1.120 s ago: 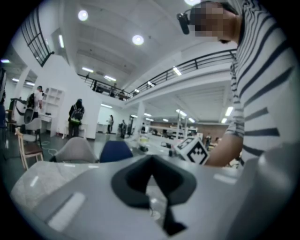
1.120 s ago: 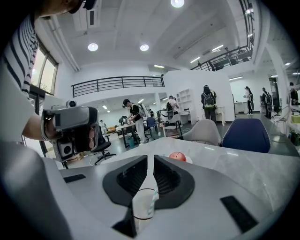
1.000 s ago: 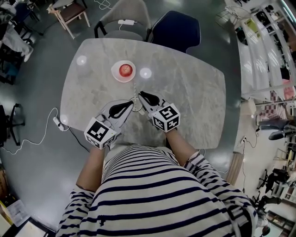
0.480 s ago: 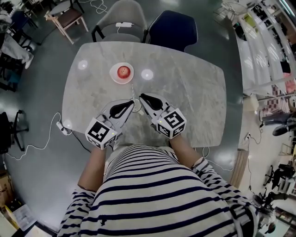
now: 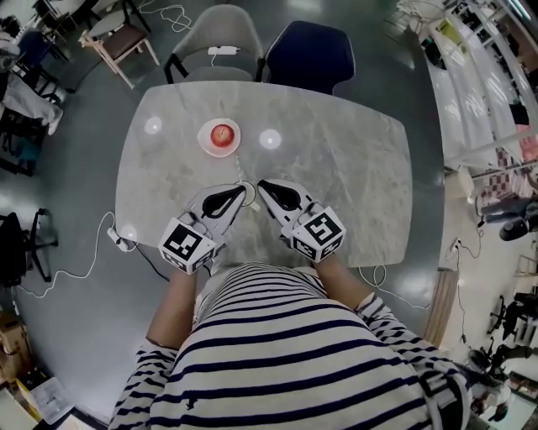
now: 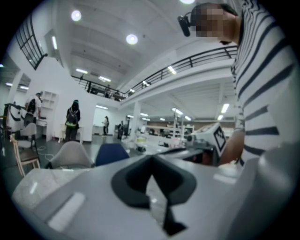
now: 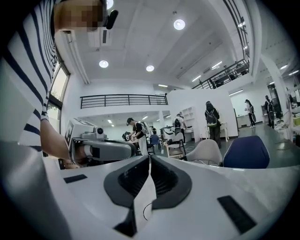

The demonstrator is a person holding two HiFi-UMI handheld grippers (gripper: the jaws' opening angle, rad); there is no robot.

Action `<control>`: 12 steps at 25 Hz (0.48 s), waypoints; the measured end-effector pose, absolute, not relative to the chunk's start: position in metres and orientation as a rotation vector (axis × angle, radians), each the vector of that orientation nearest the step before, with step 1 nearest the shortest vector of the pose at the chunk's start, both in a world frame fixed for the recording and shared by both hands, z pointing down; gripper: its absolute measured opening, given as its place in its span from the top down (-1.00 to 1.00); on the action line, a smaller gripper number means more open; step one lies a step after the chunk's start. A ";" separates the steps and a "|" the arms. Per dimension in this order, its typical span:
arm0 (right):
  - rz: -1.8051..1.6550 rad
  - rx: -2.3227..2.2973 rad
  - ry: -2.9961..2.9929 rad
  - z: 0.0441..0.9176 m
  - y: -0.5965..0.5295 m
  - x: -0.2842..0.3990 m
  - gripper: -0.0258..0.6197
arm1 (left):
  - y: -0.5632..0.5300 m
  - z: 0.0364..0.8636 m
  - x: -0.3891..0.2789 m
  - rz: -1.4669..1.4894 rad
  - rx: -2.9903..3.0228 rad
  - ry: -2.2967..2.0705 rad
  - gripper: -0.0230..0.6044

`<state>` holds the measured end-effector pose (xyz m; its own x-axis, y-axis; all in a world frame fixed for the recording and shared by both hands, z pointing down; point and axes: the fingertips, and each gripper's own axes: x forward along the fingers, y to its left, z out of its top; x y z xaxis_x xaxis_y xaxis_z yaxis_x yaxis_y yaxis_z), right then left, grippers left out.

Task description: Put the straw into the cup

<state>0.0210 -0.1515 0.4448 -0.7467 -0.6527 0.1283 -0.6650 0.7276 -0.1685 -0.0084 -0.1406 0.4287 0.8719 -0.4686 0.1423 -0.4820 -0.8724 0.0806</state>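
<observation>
Straw [image 5: 243, 170], faint, seems to run lengthwise toward cup [image 5: 220, 134]; left gripper [image 5: 239, 191] and right gripper [image 5: 262, 186] both pinch it

The head camera is looking steeply down from above the person's striped shirt [image 5: 294, 353], taking in the whole table [image 5: 353, 168] from well off, with the grey chair [image 5: 220, 25] and the blue chair [image 5: 311, 50] at 12 o'clock. The two gripper cameras are sitting close behind their own jaws, skimming low over the tabletop and facing out toward those same chairs. The left gripper [image 5: 244, 189] view is catching its partner at 3 o'clock, and the right gripper [image 5: 262, 185] view is catching its partner at 9 o'clock.
</observation>
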 end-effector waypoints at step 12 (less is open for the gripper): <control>0.232 1.048 -2.868 0.436 -0.142 0.034 0.90 | -0.136 0.427 0.004 0.182 2.929 -0.774 0.91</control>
<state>0.0344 -0.1418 0.4365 -0.7631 -0.6339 0.1259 -0.6459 0.7548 -0.1145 0.0038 -0.1356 0.4267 0.8632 -0.4843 0.1426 -0.4971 -0.8647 0.0720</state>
